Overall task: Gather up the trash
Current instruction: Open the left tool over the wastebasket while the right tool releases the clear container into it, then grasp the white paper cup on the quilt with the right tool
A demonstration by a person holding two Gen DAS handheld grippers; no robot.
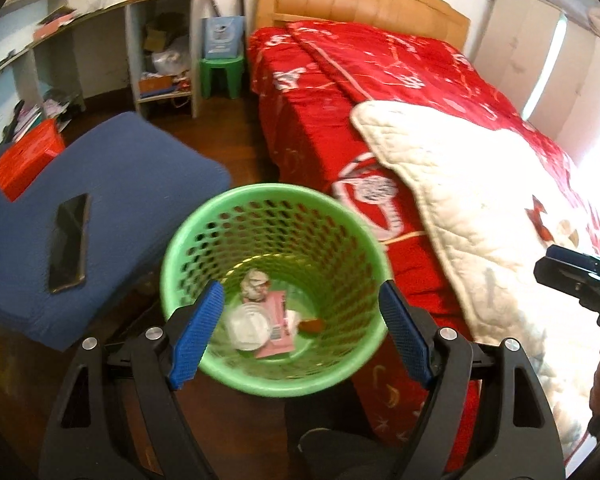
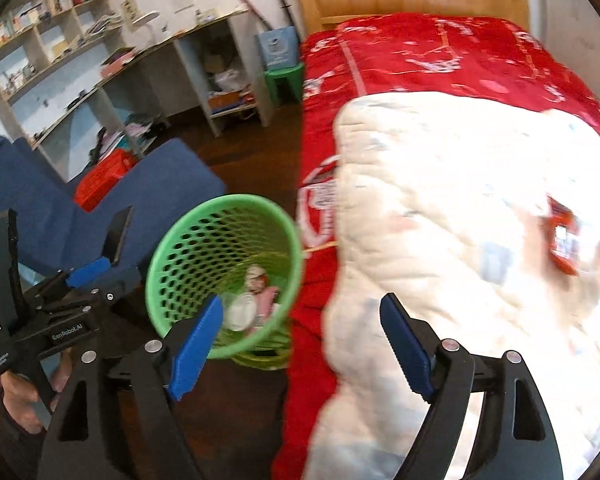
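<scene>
A green perforated trash basket (image 1: pixel 180 240) stands on the wood floor beside the bed; it also shows in the right wrist view (image 2: pixel 172 248). Inside lie a crumpled paper (image 1: pixel 255 284), a white lid (image 1: pixel 247 326) and a pink wrapper (image 1: pixel 278 328). My left gripper (image 1: pixel 302 332) is open and empty, hovering over the basket. My right gripper (image 2: pixel 300 344) is open and empty, between the basket and the white quilt (image 2: pixel 460 220). A red packet (image 2: pixel 562 240) lies blurred on the quilt at the right.
A bed with a red cover (image 1: pixel 380 80) fills the right. A blue cushioned seat (image 1: pixel 120 184) at the left holds a black phone (image 1: pixel 69 238) and a red box (image 1: pixel 28 158). Shelves (image 1: pixel 160 52) and a green stool (image 1: pixel 221 76) stand behind.
</scene>
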